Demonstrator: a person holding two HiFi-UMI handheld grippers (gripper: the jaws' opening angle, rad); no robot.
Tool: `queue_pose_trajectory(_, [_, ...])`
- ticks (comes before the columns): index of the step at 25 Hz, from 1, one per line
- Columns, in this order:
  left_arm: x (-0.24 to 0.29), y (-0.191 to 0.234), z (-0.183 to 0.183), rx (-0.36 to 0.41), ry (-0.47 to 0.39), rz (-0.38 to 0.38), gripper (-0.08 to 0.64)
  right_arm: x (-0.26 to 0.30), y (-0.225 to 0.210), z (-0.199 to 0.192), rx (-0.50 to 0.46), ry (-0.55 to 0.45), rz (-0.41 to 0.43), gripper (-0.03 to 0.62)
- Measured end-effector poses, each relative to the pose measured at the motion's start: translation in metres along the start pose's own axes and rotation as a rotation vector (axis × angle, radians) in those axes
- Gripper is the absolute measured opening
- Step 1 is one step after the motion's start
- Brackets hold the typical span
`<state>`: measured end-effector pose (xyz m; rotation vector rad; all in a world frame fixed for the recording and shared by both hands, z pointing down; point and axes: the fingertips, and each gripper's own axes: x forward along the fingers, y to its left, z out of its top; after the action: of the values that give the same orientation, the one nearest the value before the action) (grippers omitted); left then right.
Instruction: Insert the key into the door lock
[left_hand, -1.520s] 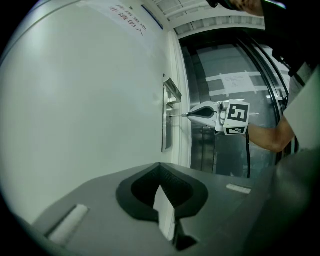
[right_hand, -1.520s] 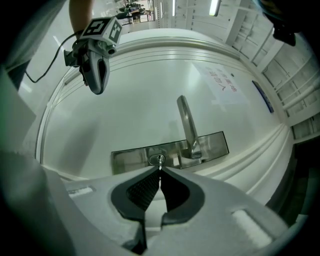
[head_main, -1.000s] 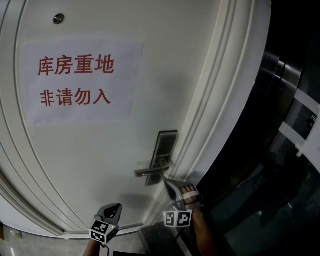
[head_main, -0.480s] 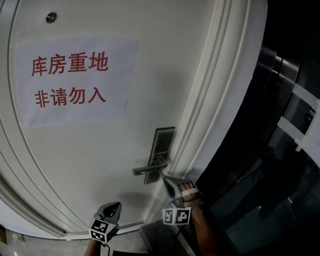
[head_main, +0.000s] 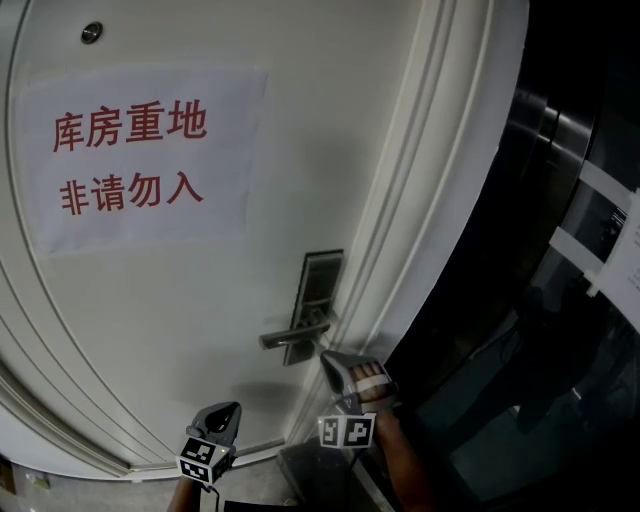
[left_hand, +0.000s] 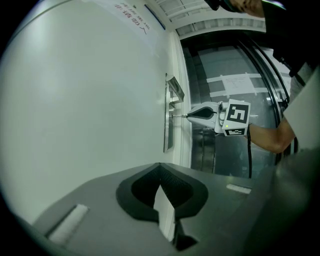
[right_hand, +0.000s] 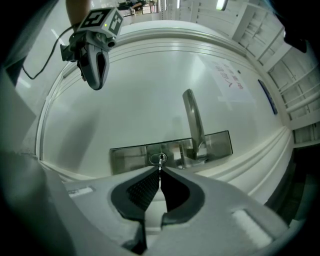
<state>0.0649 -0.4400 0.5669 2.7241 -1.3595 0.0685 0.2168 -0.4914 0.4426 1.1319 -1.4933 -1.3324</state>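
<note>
We note a white panelled door (head_main: 200, 300) filling the left and middle of the head view. To its right stands a dark, glossy wall (head_main: 560, 300) with pale paper strips on it.

High on the door is a white paper notice (head_main: 140, 160) printed with red characters. A small round metal fitting (head_main: 91, 32) sits above it.

At the door's right edge is an upright metal lock plate (head_main: 318, 295). A lever handle (head_main: 290, 337) projects leftward from it.

The right gripper (head_main: 328, 358) is level and just in front of the plate, below the lever. A forearm (head_main: 405, 470) runs back from it toward the near edge. In the right gripper view its jaws are pressed together on a slim metal key (right_hand: 160, 163). The key's tip reaches the round keyhole (right_hand: 156, 158) in the plate. We cannot tell how deep the blade sits. From the left gripper view, the key's shaft bridges the short gap between the jaw tips and the plate.

The left gripper (head_main: 232, 410) hangs to the left and nearer than the right one. It faces bare door panel and is well apart from the lock. Its own view shows the jaws meeting at the tips with nothing between them.
</note>
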Motion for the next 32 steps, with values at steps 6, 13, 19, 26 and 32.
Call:
queue_pose_trajectory(6, [0.000, 0.000, 0.000, -0.002, 0.000, -0.004, 0.002, 0.000, -0.005, 0.003, -0.014, 0.013, -0.008, 0.011])
queue_pose_trajectory(13, [-0.005, 0.005, -0.001, -0.014, -0.005, 0.010, 0.002, 0.011, -0.002, 0.010, -0.015, 0.012, -0.004, 0.012])
queue_pose_trajectory(19, [-0.009, 0.015, -0.003, -0.022, -0.007, 0.033, 0.002, 0.019, -0.003, 0.011, -0.016, 0.010, -0.002, 0.012])
queue_pose_trajectory(26, [-0.009, 0.017, -0.001, -0.020, -0.008, 0.039, 0.002, 0.028, -0.003, 0.012, -0.007, 0.006, 0.010, 0.015])
queue_pose_trajectory(32, [-0.009, 0.015, -0.002, -0.019, -0.005, 0.039, 0.002, 0.029, -0.002, 0.011, -0.006, 0.008, 0.002, 0.014])
